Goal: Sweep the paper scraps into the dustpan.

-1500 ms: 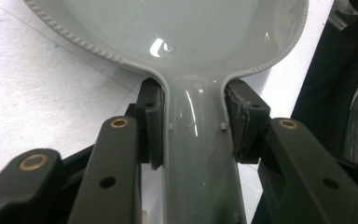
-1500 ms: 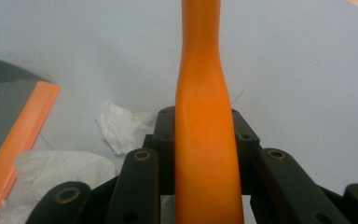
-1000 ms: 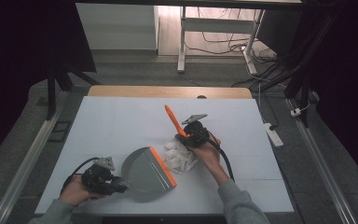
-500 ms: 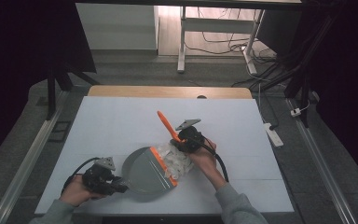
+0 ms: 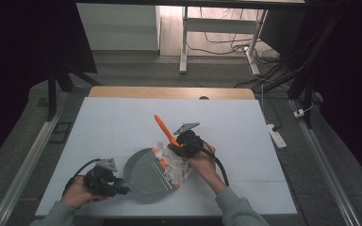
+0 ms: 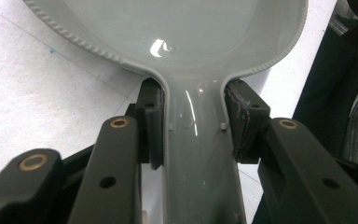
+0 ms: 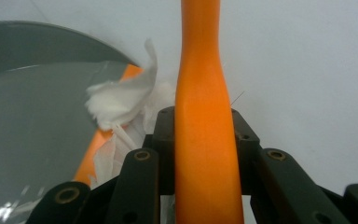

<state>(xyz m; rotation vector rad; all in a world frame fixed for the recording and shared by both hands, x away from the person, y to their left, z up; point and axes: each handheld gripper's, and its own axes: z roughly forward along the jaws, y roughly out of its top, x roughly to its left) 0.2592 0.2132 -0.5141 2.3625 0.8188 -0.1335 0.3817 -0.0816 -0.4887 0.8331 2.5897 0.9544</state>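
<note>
A grey dustpan (image 5: pixel 143 172) with an orange lip lies flat at the table's near middle. My left gripper (image 5: pixel 118 187) is shut on its handle (image 6: pixel 198 154), one jaw on each side, with the pan (image 6: pixel 191 28) spreading out beyond. My right gripper (image 5: pixel 179 143) is shut on the orange handle (image 5: pixel 162 126) of a brush, which slants up and away to the left. White paper scraps (image 5: pixel 174 167) are heaped along the pan's orange lip, under the right gripper. In the right gripper view the orange handle (image 7: pixel 203 93) runs between the jaws, with scraps (image 7: pixel 121 100) touching the grey pan (image 7: pixel 32 116).
The white table cover (image 5: pixel 99 127) stretches wide to the left and far side, ending at a wooden edge (image 5: pixel 169 92). A power strip (image 5: pixel 274 134) lies on the floor to the right. Metal rails run along both sides of the table.
My right gripper has swept the orange brush left and nearer, pushing the paper scraps against and onto the dustpan's lip. The left gripper and the dustpan have stayed put.
</note>
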